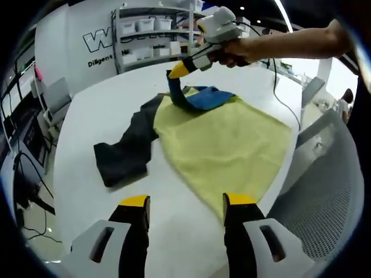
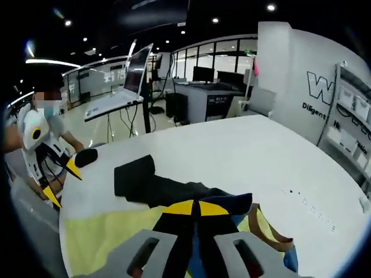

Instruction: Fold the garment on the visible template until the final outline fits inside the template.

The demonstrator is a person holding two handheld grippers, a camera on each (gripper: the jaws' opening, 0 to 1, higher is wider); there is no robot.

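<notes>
Right claw (image 1: 175,72) clamped on blue garment (image 1: 206,97) over yellow template (image 1: 232,145), left claw (image 1: 185,202) apart above table (image 1: 104,110).

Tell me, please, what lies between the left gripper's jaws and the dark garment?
Bare white table, as the left gripper view shows; the yellow cloth lies off to one side of the garment.
</notes>
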